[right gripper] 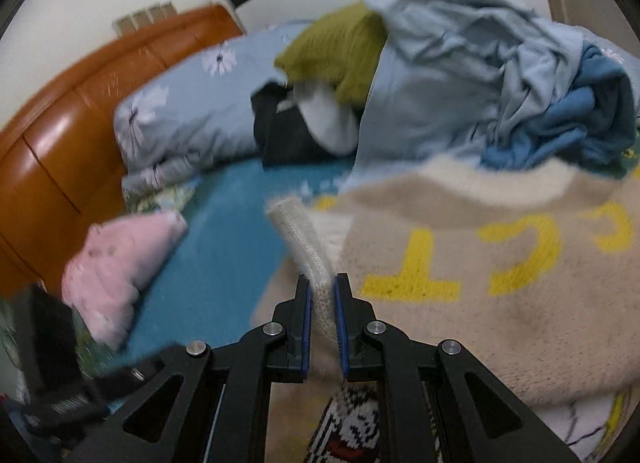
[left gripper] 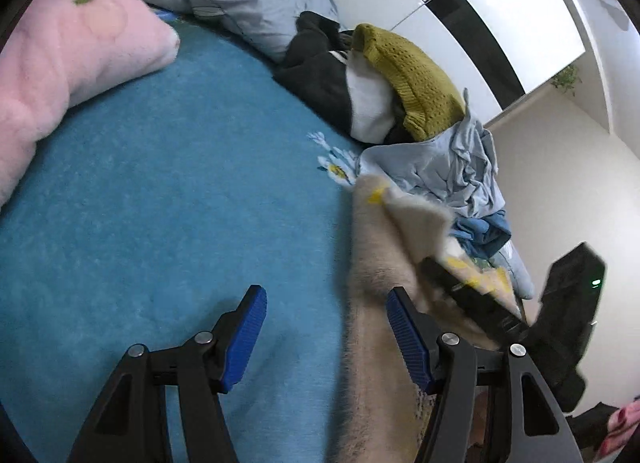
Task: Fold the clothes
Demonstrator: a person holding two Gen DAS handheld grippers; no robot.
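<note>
— Much of the beige sweater runs out of frame at the bottom and right in the right wrist view, so its full outline can't be made out. What reads?

— Fuzzy beige knit with big yellow block letters, blurred. A pale ribbed edge stands up from it, and the right gripper is clamped on that ribbing, blue pads pressed to both sides.

— And the other claw?

— The left gripper hangs with its ridged blue pads spread wide, nothing between them, over the teal bedspread. The sweater's furry edge passes just beside its right finger.

— Where does the sweater lie?

— On the bedspread, its far side against a heap: crumpled light-blue cloth, a mustard open-knit piece, something white and something black half buried beneath.

— Anything else?

— A plush pink pillow, soft-cornered, a daisy-print grey quilt, and a glossy orange wooden headboard. A dark object at the lower left in the right wrist view is too smeared to name.
</note>
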